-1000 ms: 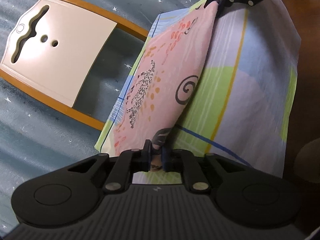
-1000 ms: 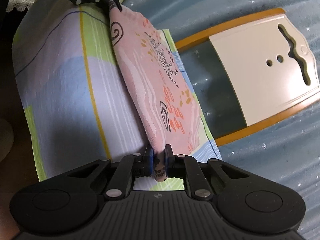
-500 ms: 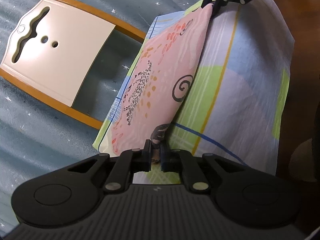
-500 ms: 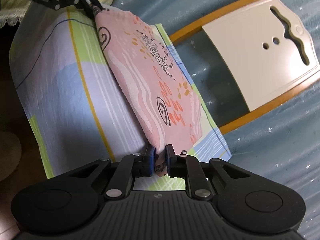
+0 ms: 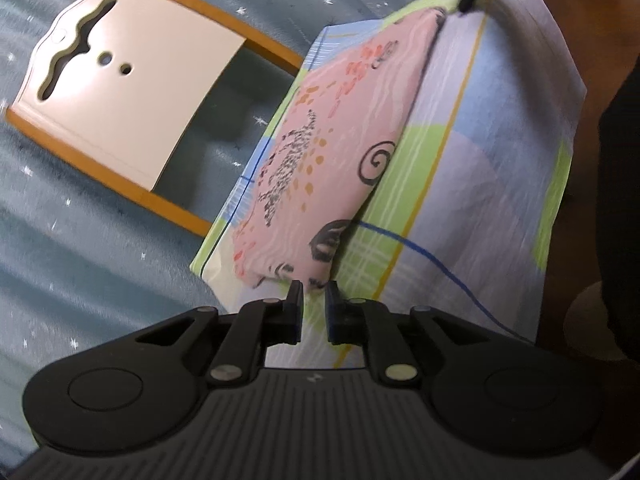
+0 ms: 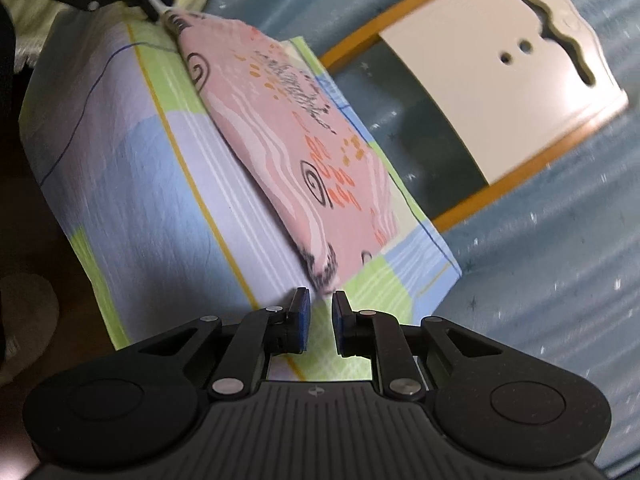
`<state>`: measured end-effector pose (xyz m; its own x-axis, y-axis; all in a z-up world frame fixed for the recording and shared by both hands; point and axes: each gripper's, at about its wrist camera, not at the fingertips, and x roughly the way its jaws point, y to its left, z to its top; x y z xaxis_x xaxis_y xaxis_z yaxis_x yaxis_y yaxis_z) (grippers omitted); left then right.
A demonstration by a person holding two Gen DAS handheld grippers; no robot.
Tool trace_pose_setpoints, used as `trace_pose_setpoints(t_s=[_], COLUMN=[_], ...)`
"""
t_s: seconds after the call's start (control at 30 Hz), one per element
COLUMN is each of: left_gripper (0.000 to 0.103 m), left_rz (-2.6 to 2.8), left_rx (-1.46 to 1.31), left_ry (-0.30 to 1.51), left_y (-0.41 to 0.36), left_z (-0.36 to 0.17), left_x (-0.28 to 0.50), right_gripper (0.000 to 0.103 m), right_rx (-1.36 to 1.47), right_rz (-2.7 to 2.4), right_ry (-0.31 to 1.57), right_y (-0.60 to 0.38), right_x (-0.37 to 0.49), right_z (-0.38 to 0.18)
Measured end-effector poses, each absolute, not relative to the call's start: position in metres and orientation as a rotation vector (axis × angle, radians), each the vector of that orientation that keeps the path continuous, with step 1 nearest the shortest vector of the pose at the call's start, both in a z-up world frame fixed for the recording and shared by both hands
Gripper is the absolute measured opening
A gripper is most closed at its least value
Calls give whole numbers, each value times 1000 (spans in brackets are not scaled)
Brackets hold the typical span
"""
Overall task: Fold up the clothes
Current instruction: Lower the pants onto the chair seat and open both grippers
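A pink patterned garment [image 5: 328,152] lies folded into a long strip on a pastel striped sheet [image 5: 480,184]; it also shows in the right wrist view [image 6: 304,148]. My left gripper [image 5: 313,298] is open, its fingers just off the near corner of the garment. My right gripper [image 6: 320,304] is open too, just short of the garment's other end. Each gripper shows small at the top of the other's view, at the far end of the strip.
A white chair back with an orange frame [image 5: 120,80] lies on the blue star-print cover [image 5: 80,260] beside the sheet; it also shows in the right wrist view [image 6: 500,80]. The sheet [image 6: 132,184] hangs over an edge toward dark floor [image 6: 28,312].
Both grippers have opened and let go of the pink garment's ends. The garment has dropped flat onto the sheet. Both grippers have backed off slightly.
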<state>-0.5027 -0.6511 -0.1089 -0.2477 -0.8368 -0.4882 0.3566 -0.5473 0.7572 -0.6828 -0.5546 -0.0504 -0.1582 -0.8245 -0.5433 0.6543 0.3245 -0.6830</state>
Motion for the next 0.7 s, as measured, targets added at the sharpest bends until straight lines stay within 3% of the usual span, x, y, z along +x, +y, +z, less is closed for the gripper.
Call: trace_pose_setpoints(t_s=[0.4,0.7], left_gripper=[10,9], left_rz=[-1933,-1979], left_rx=[986,975], left_ry=[-251,-207], left_y=[-680,-690], left_z=[-63,-91], left_x=[-504,-511], right_gripper=[18,20], right_rx=[160,317], right_rz=[-1418,-1416], right_ry=[725,546], right_y=[-552,-584], right_x=[-704,-705], right_z=[-17,-17])
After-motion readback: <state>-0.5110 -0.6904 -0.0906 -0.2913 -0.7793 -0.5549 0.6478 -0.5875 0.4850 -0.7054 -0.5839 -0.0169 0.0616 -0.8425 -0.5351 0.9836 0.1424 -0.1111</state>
